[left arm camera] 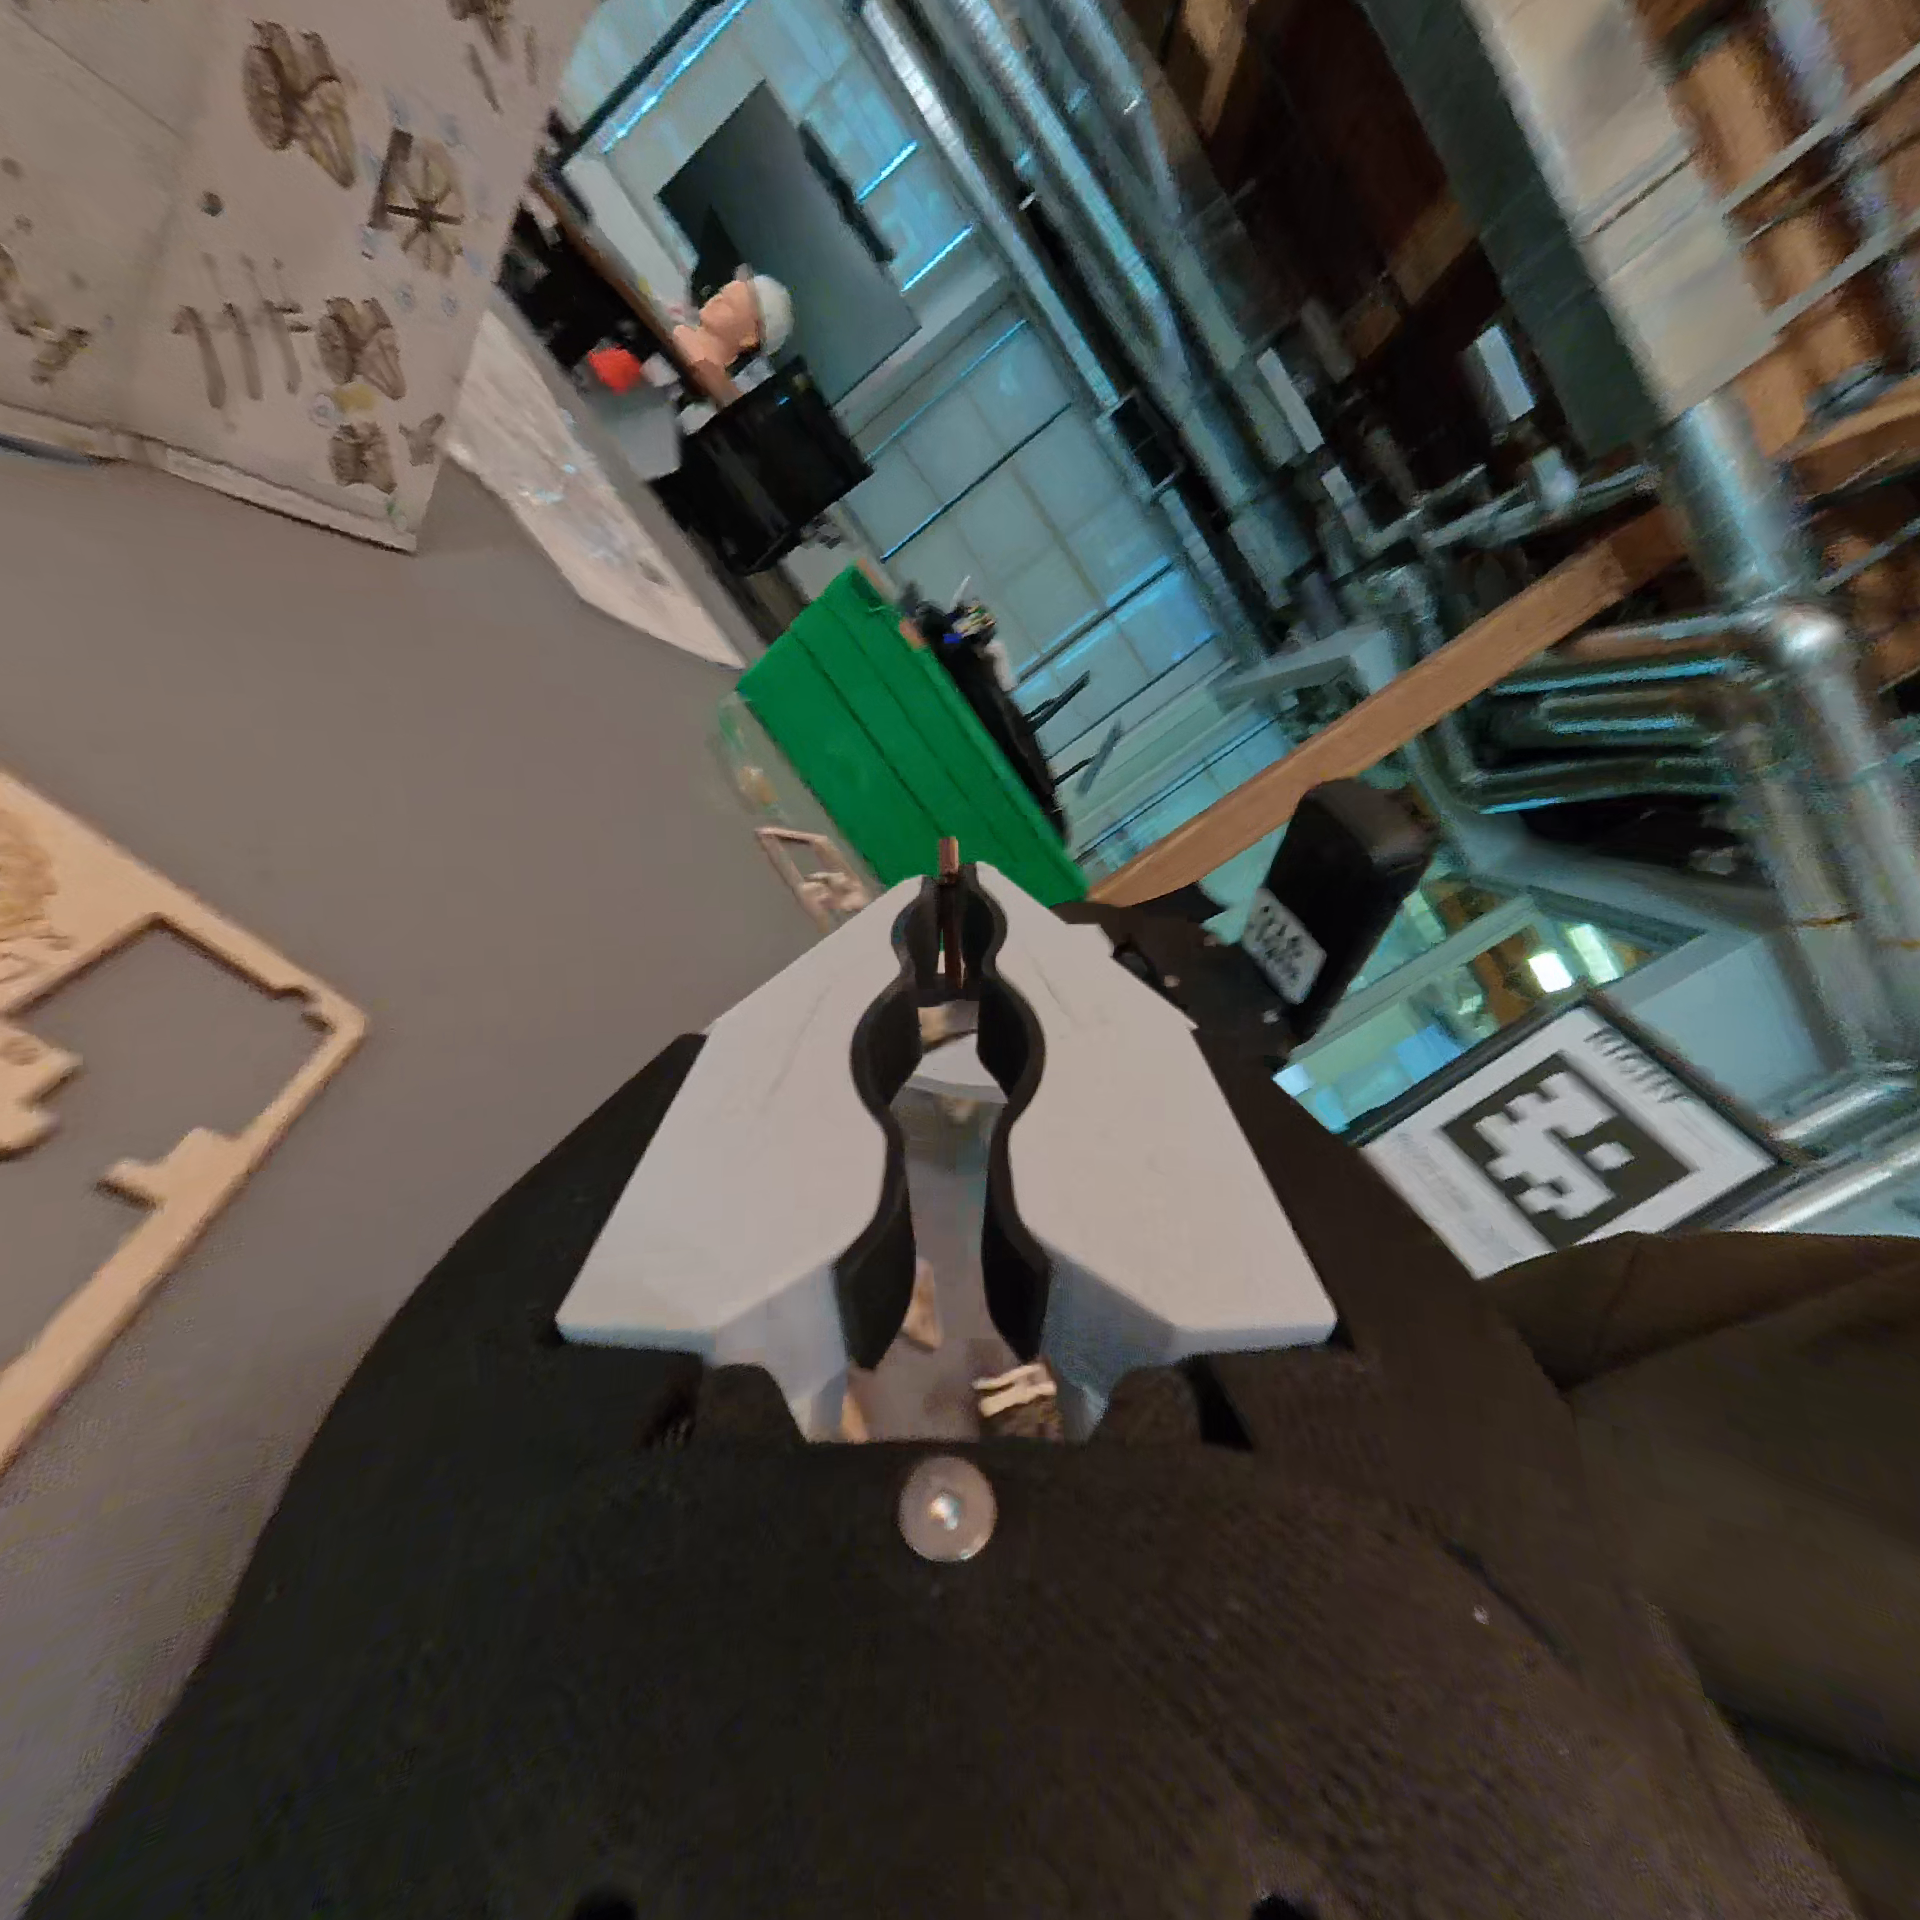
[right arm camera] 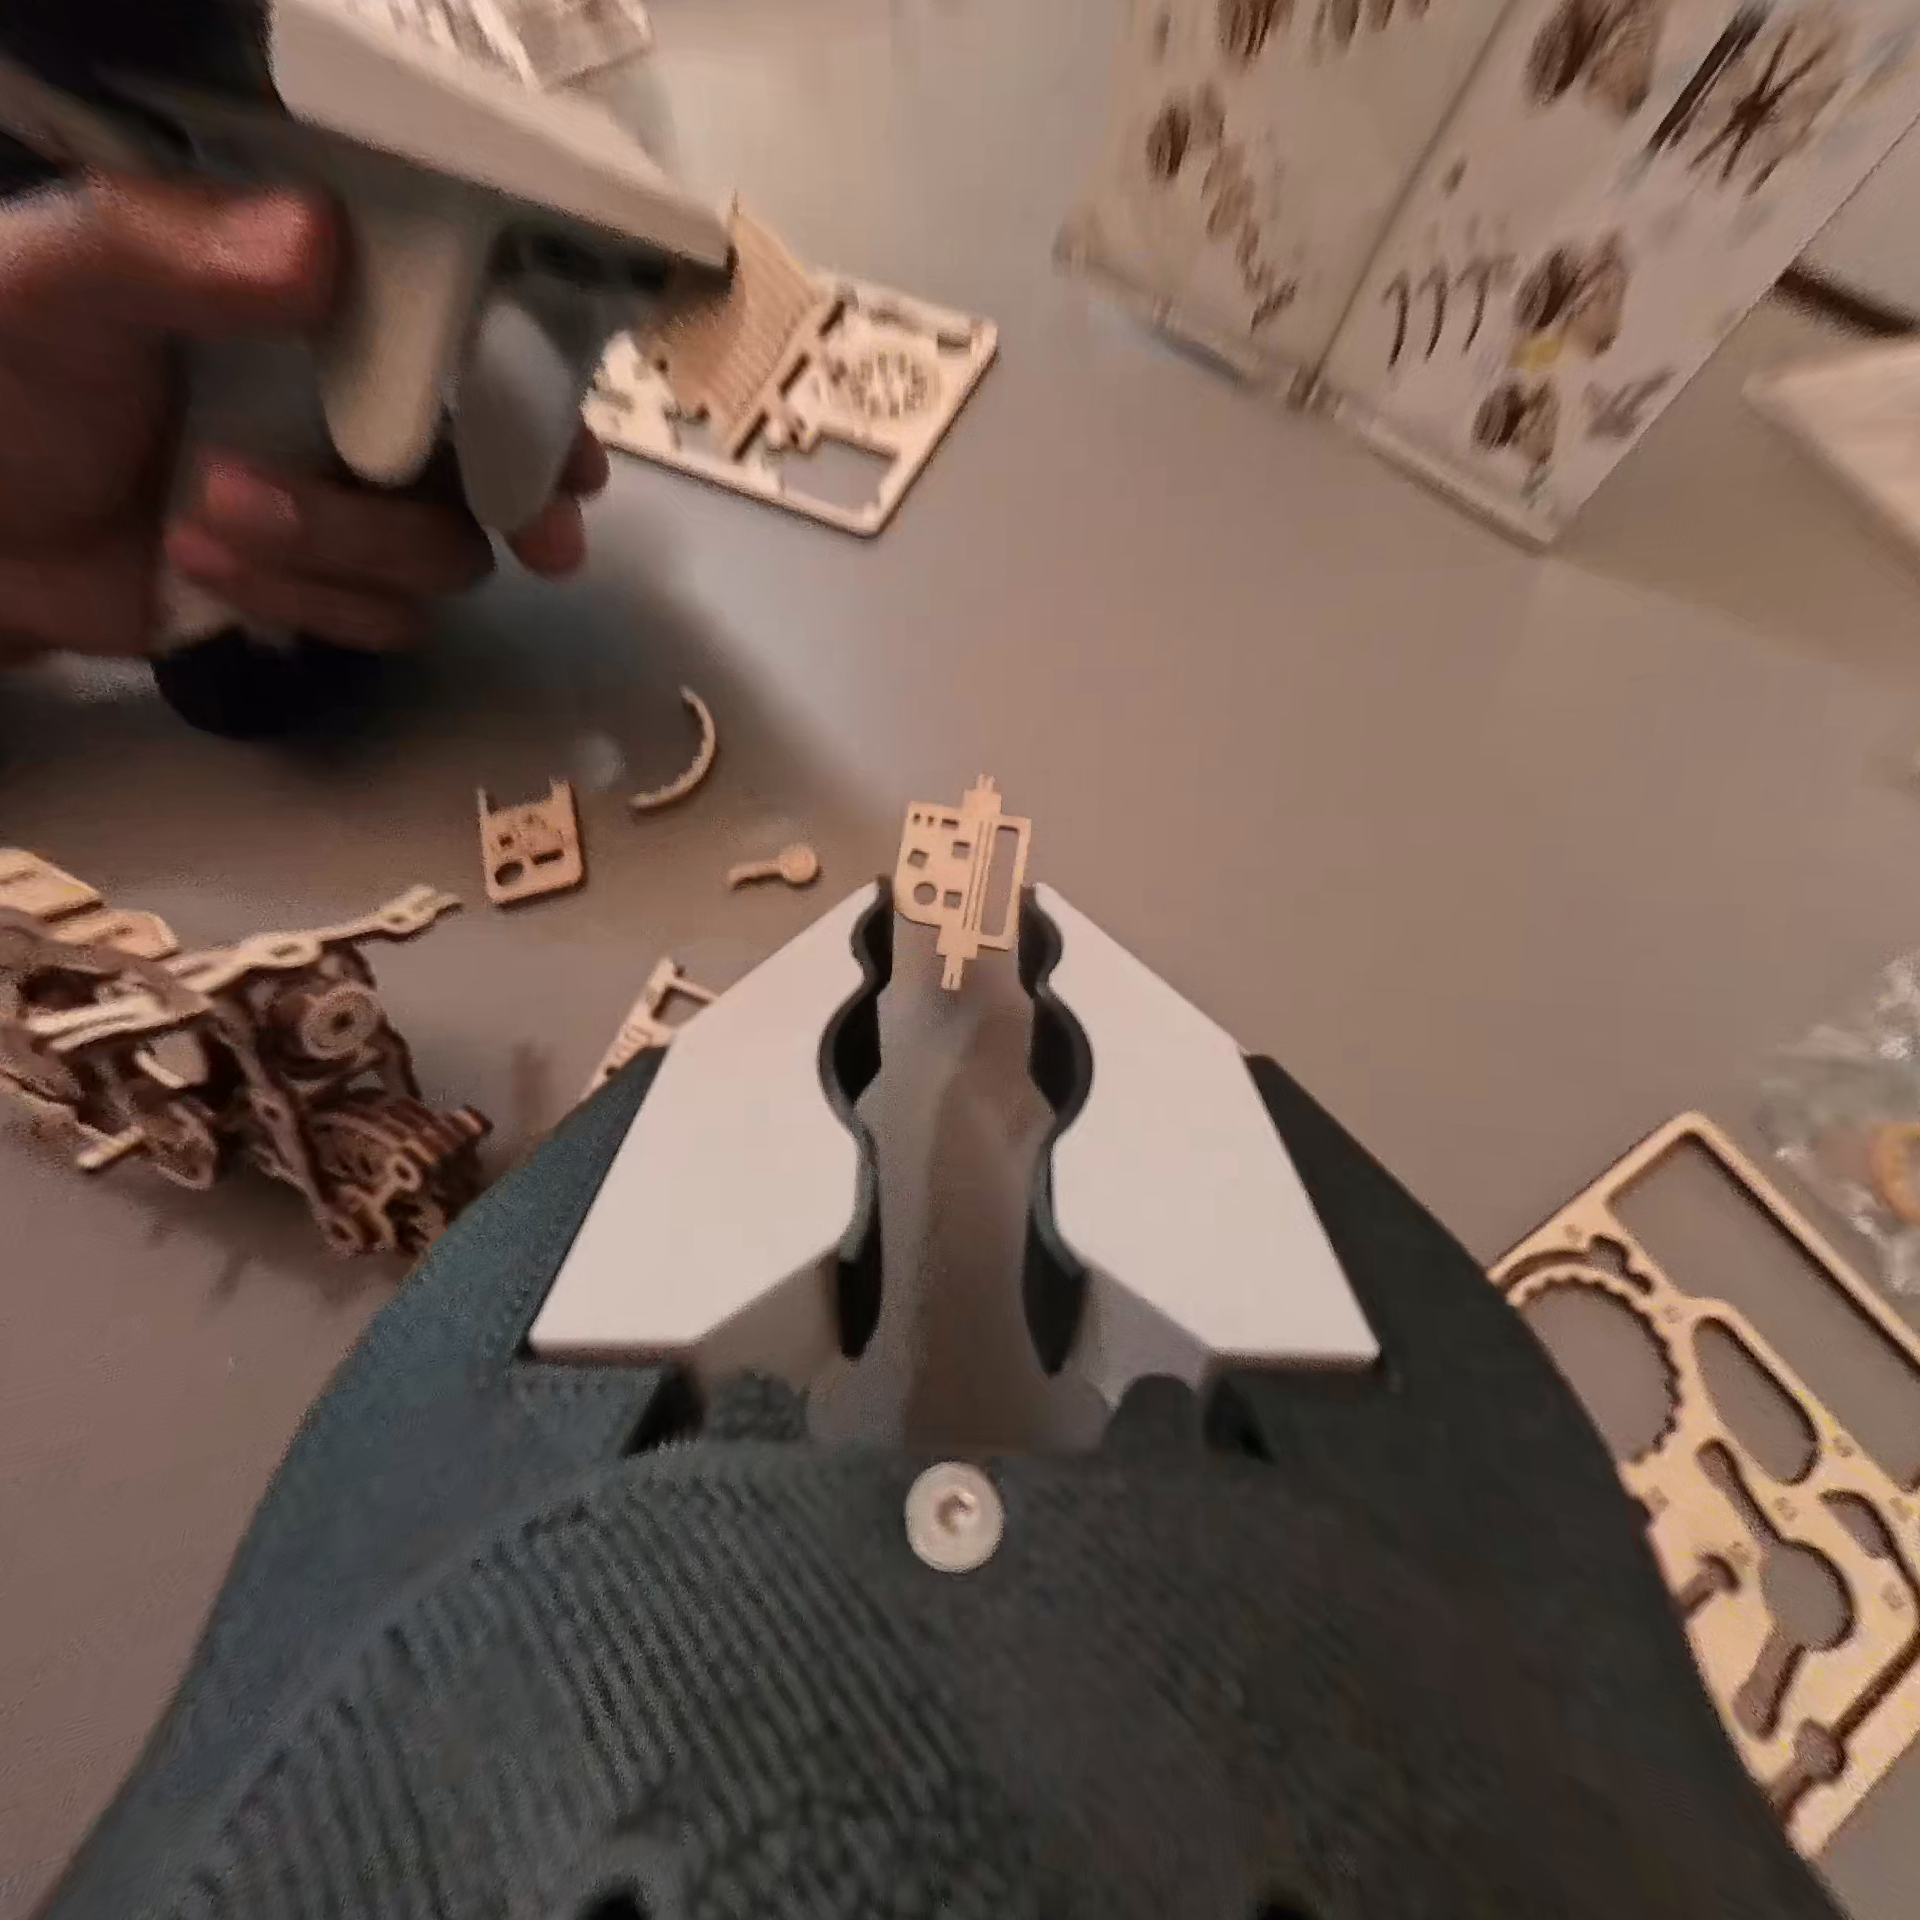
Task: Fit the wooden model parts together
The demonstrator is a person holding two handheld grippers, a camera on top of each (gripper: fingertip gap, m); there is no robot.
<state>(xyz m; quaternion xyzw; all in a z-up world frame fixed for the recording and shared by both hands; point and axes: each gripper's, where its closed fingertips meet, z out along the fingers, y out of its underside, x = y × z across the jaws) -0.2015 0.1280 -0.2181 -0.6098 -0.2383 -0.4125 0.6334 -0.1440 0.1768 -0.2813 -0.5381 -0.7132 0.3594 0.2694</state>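
In the right wrist view my right gripper (right arm camera: 961, 904) grips a flat, pale wooden part (right arm camera: 961, 878) with cut-out slots by its side edges, above the grey table (right arm camera: 1299, 779). The part is sharp while the table is blurred. My left gripper (left arm camera: 948, 894) is shut on a thin brown wooden piece (left arm camera: 948, 868) seen edge-on, and it points up off the table towards the room. It also shows in the right wrist view (right arm camera: 499, 208), held by a hand at the upper left. A partly built wooden model (right arm camera: 208, 1070) lies at the left.
Loose wooden parts (right arm camera: 530, 852) and a curved strip (right arm camera: 686, 758) lie ahead on the left. Punched-out sheets lie at the back (right arm camera: 883, 416), right (right arm camera: 1714, 1403) and left (left arm camera: 208, 1039). Instruction sheets (right arm camera: 1455, 260) stand behind. A green bin (left arm camera: 883, 727) sits at the table's edge. My right fingertips sit around 10 cm from my left ones.
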